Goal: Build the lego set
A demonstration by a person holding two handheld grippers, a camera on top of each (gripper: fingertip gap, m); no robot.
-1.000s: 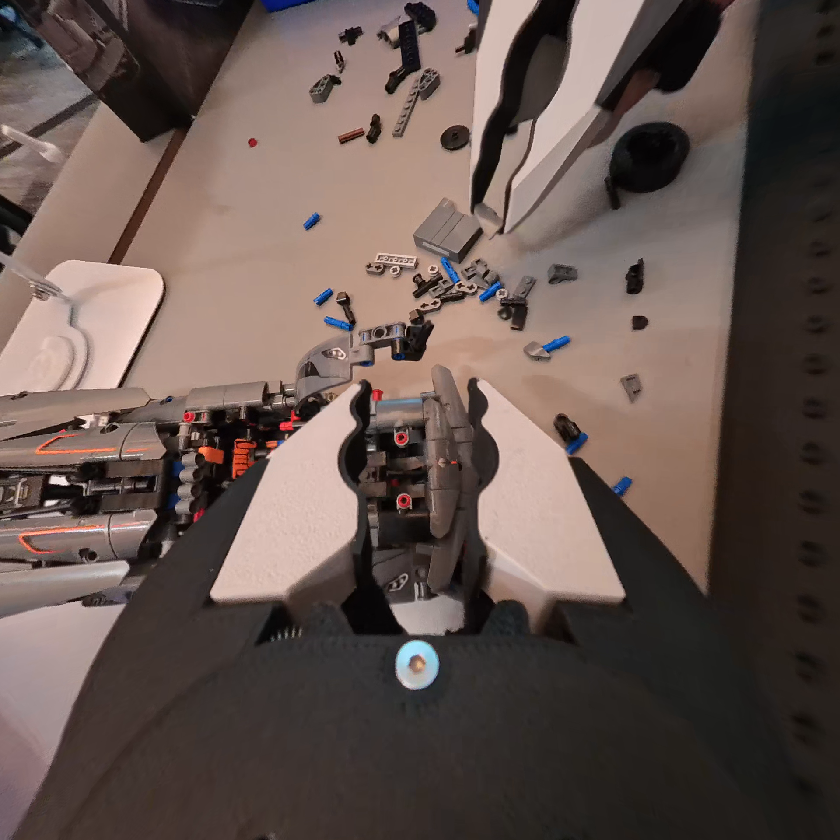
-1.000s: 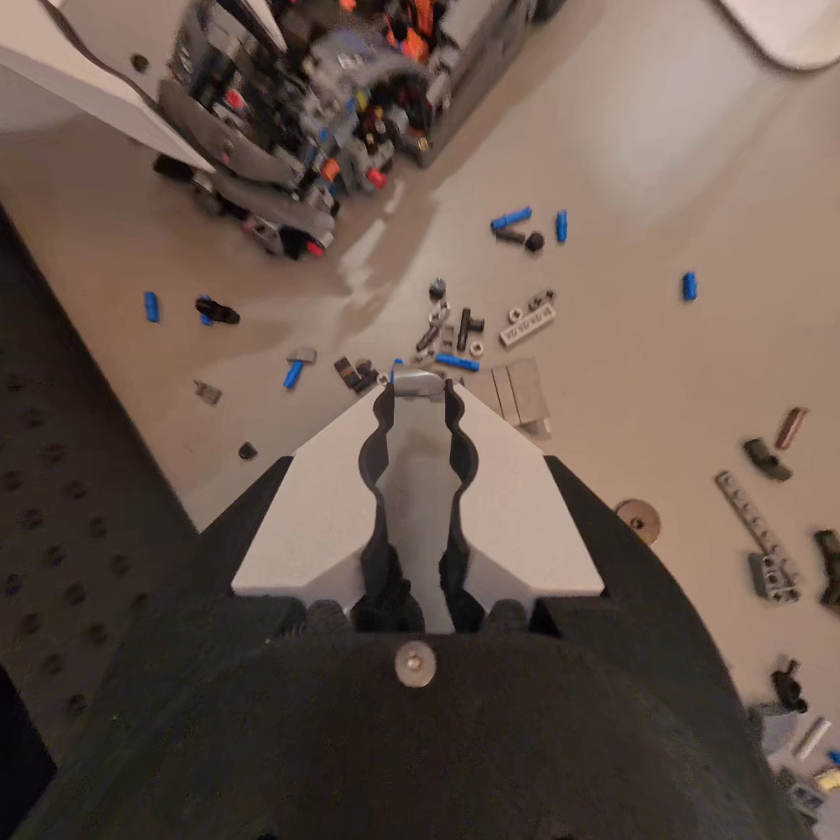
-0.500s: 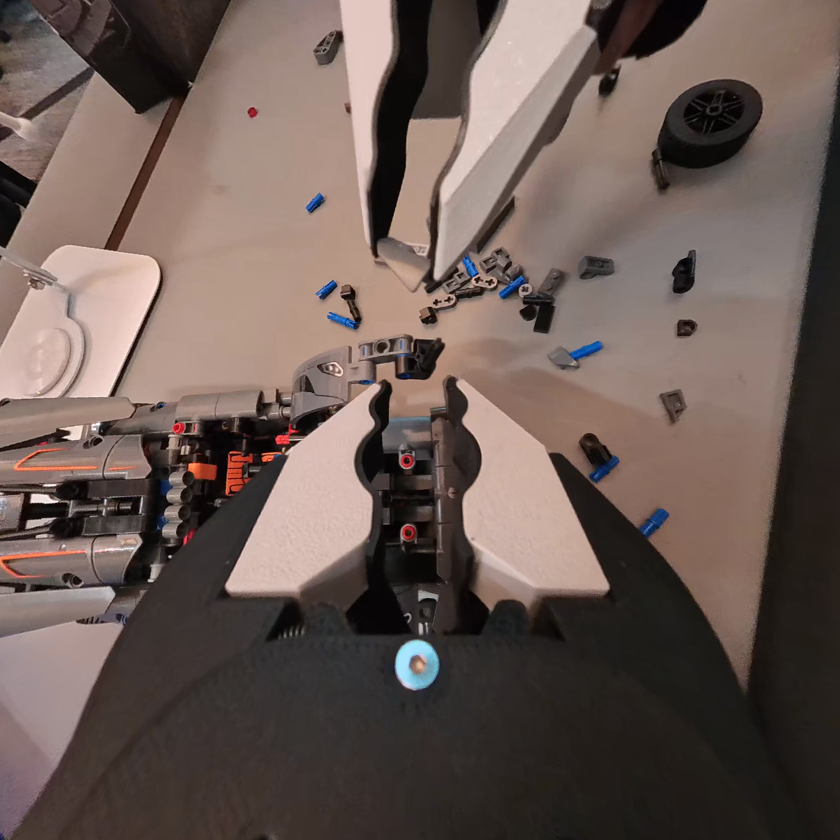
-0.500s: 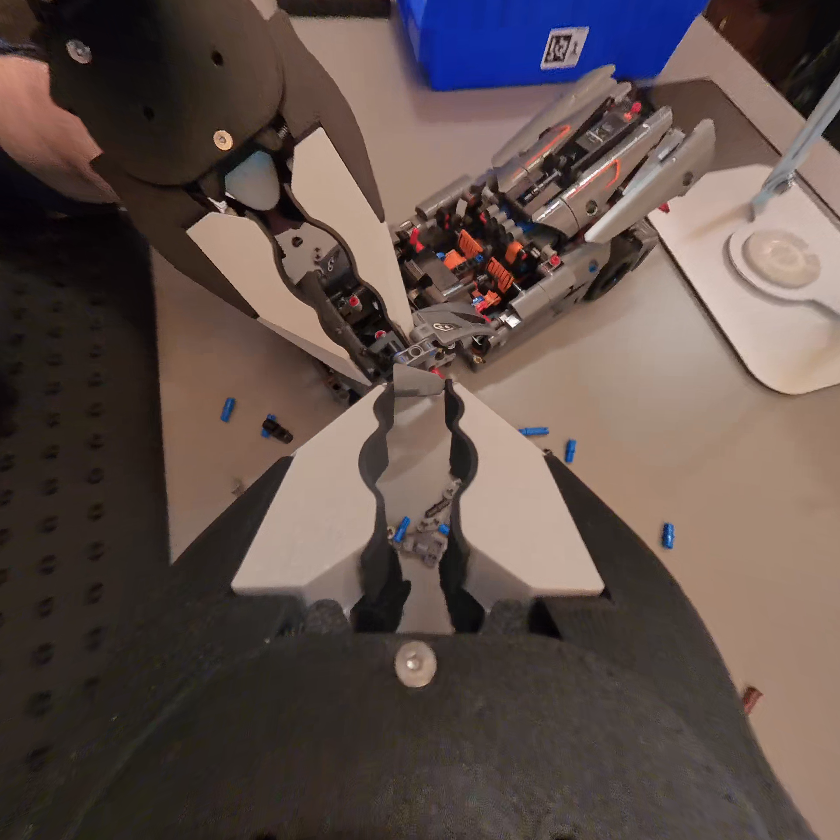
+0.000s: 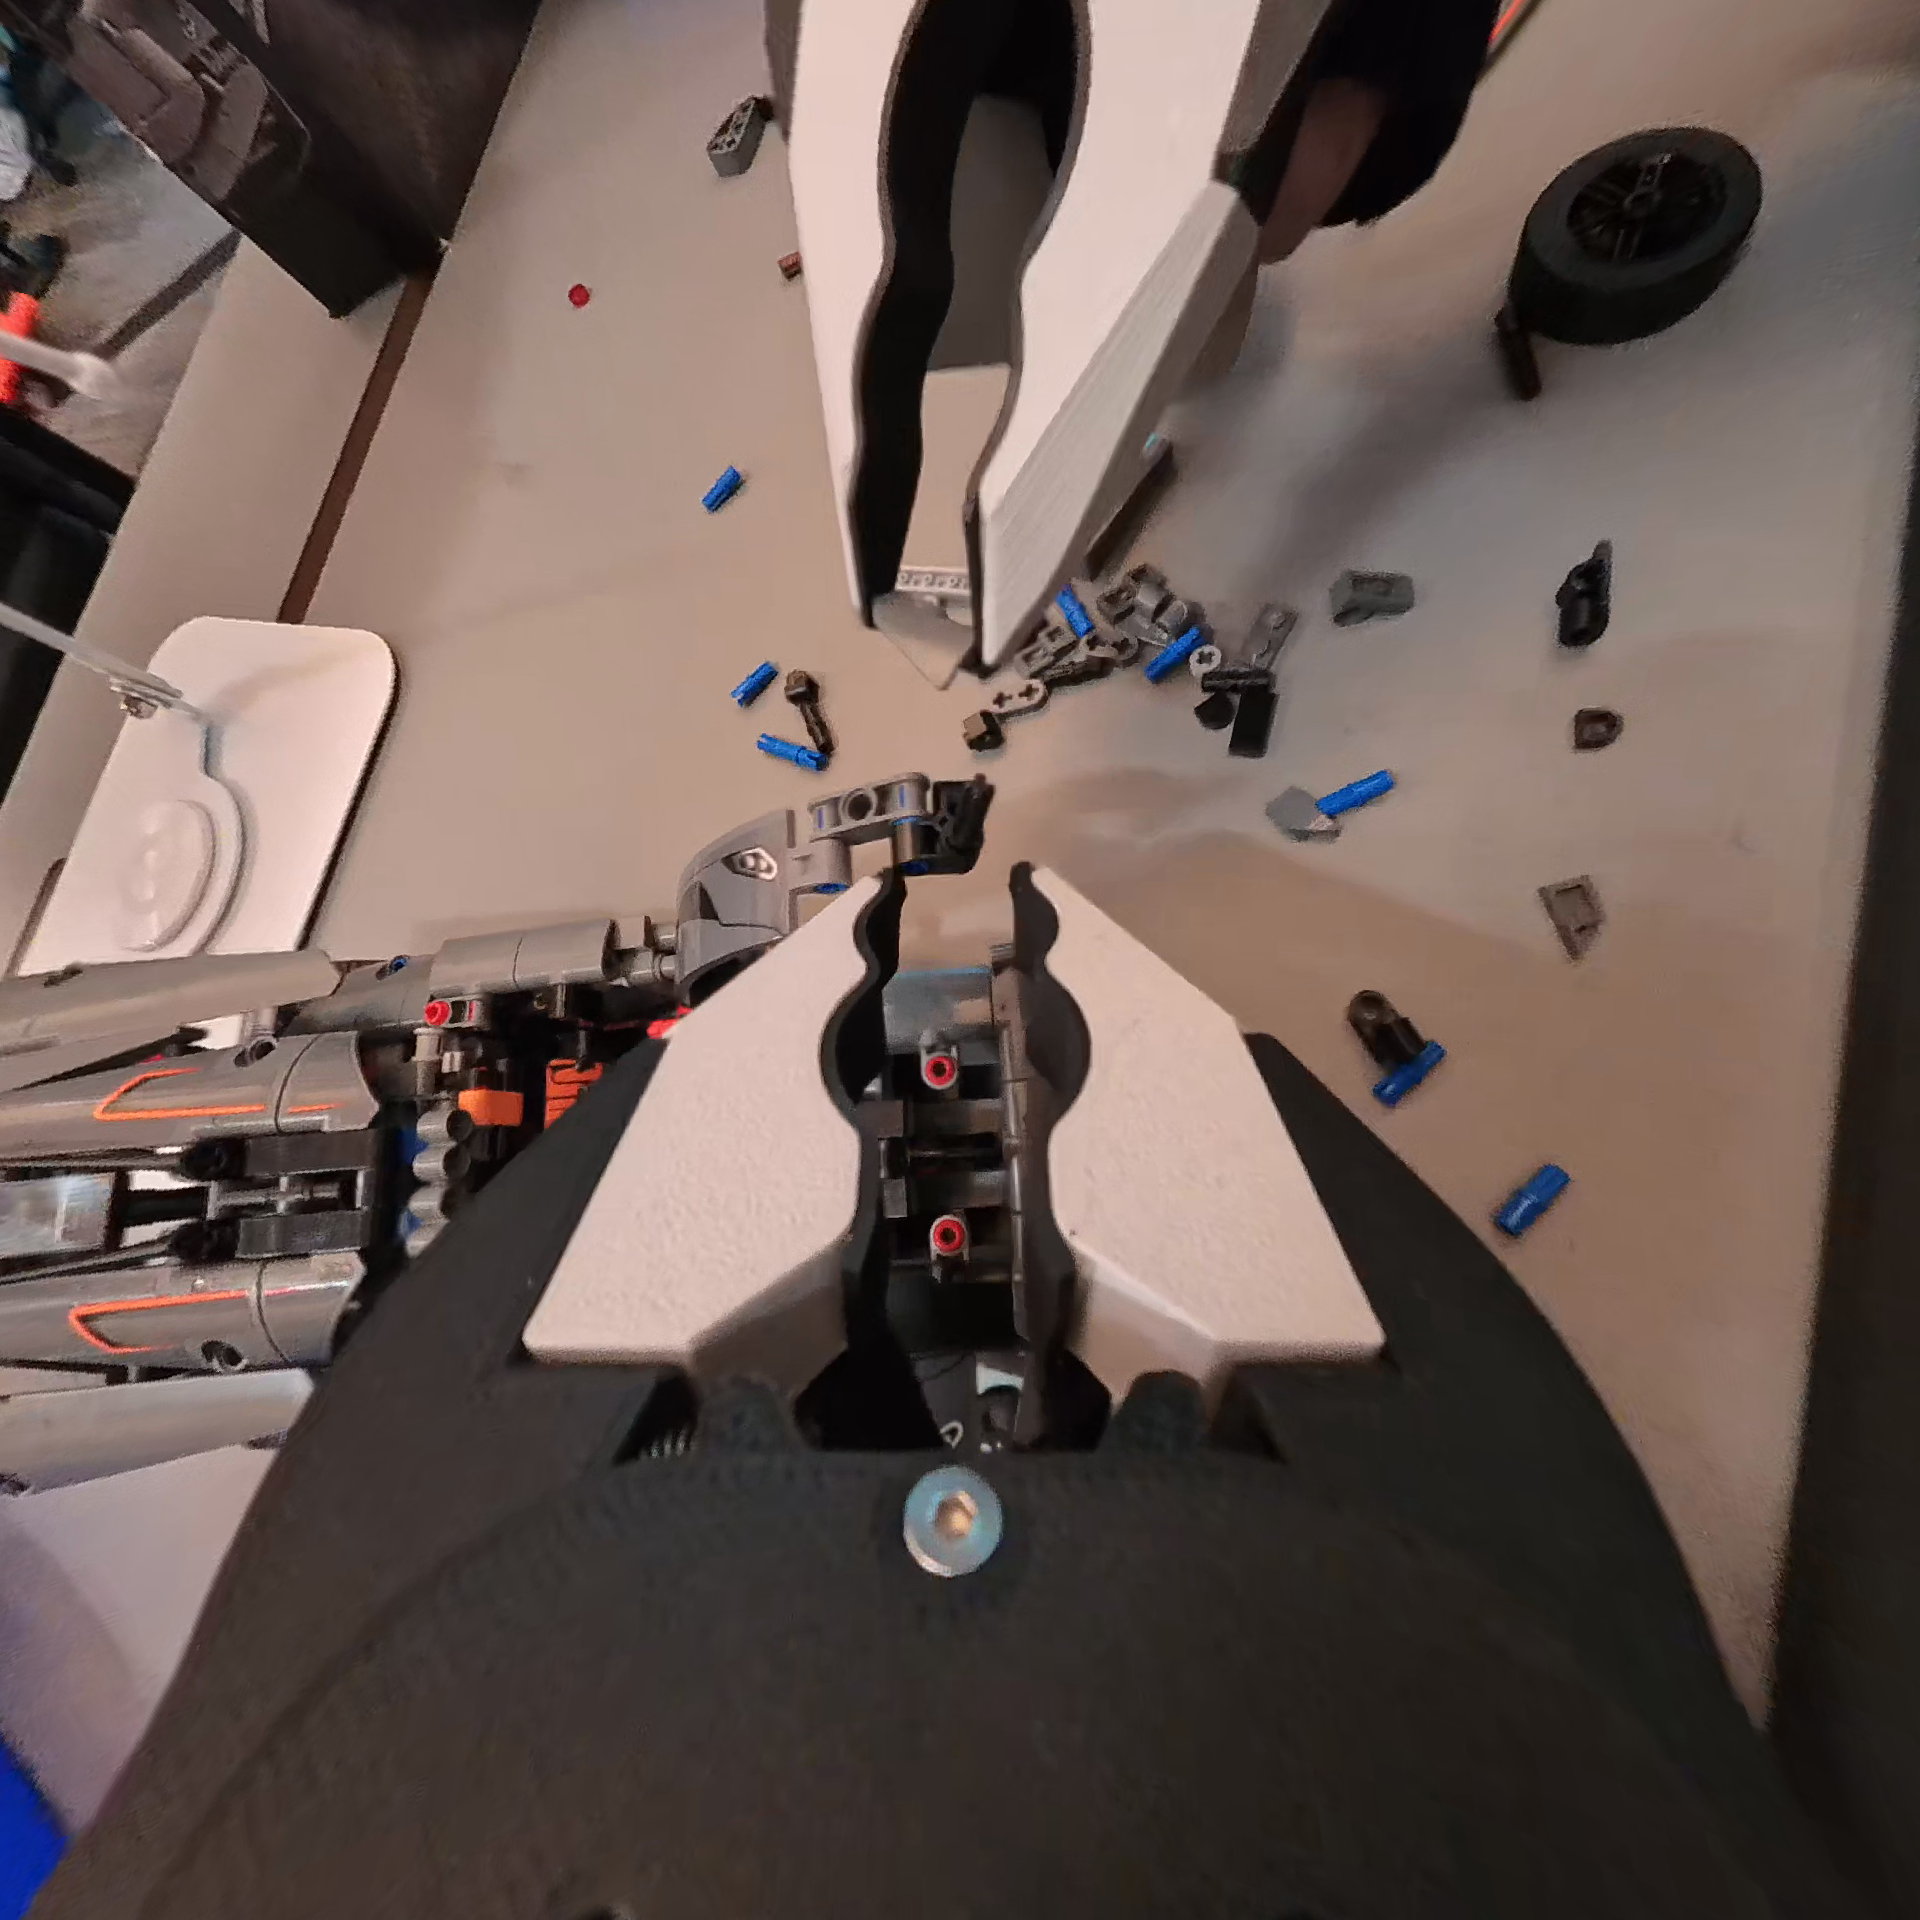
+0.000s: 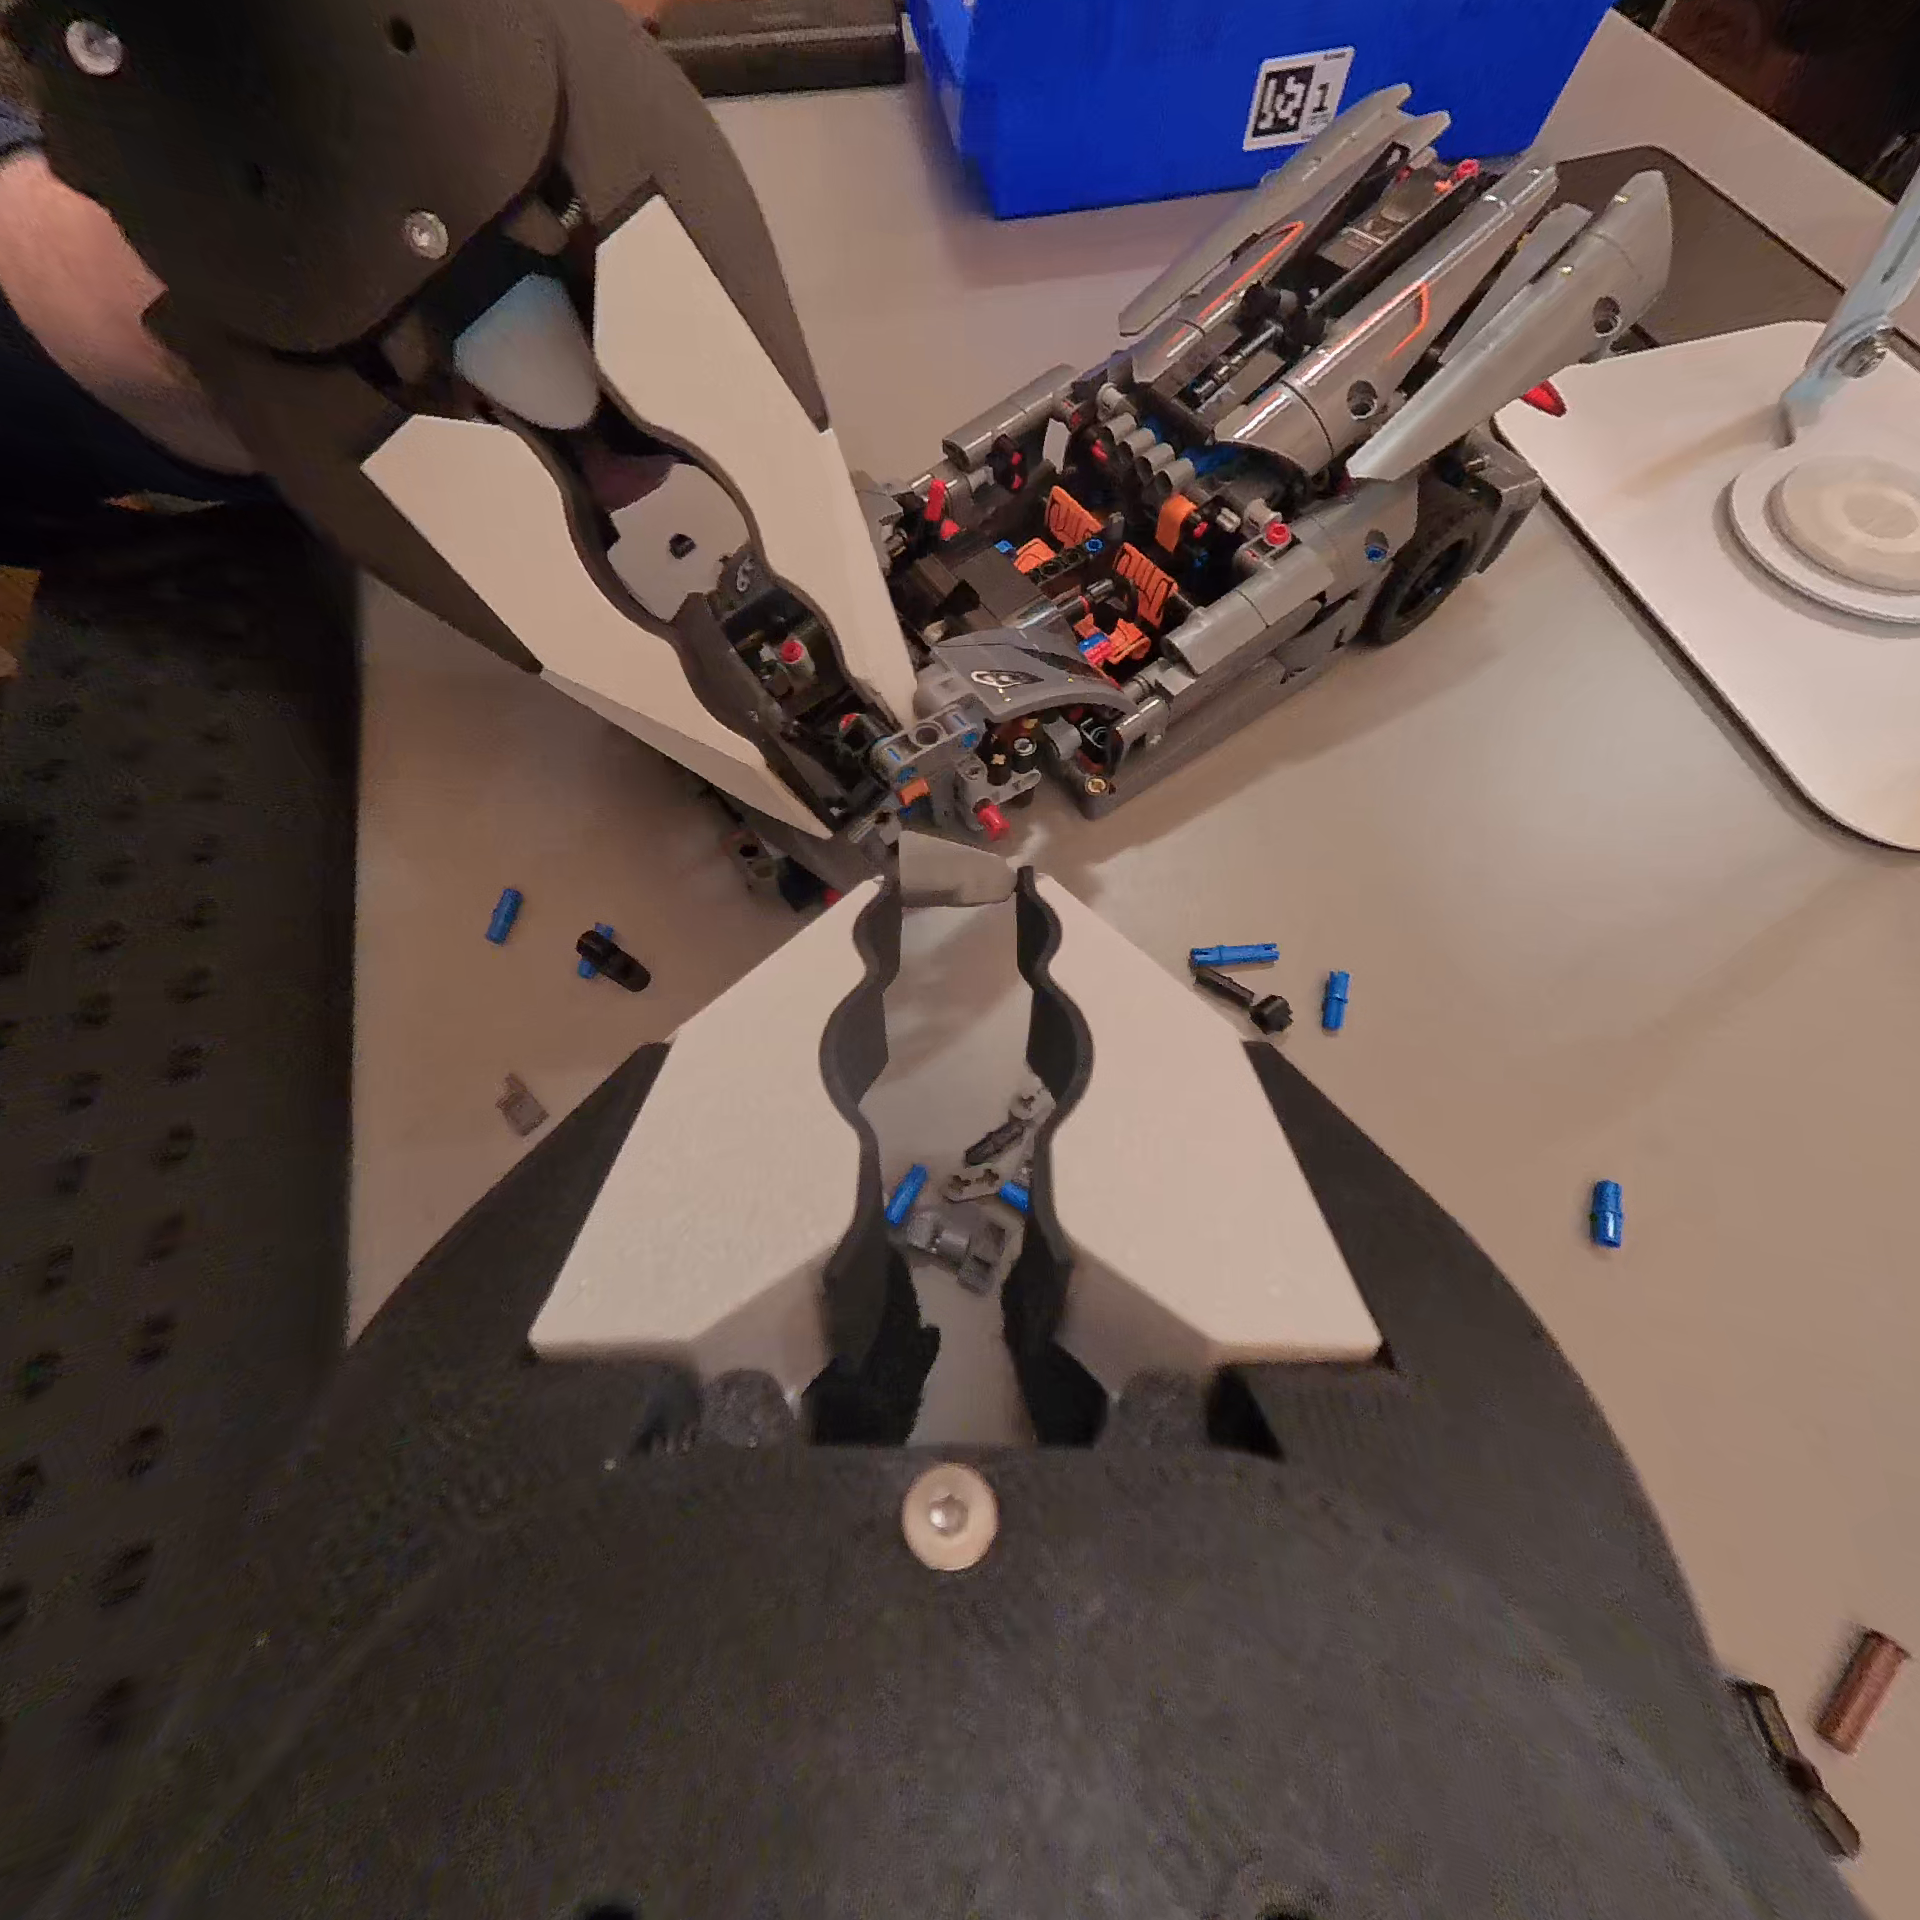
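The grey, black and orange lego car [image 6: 1299,468] stands on the table and runs off to the left in the left wrist view [image 5: 208,1122]. My left gripper [image 5: 954,894] is shut on the car's front end, with red pins showing between its fingers. It also shows at upper left in the right wrist view [image 6: 727,582]. My right gripper [image 6: 951,894] is shut on a small grey panel piece [image 6: 951,868] at its tips and holds it just in front of the car's nose. The right gripper also shows in the left wrist view [image 5: 925,613], above the loose parts.
Loose blue pins and grey and black parts [image 5: 1143,644] lie scattered past the car. A black wheel [image 5: 1631,249] lies far right. A blue bin [image 6: 1195,94] stands behind the car. A white stand base [image 6: 1714,582] sits beside it. A black perforated mat [image 6: 156,1039] edges the table. My right fingertips sit around 4 cm from my left ones.
My right gripper has lifted the grey panel piece from the parts pile and carried it to the car's nose. My left gripper has narrowed onto the car's front.
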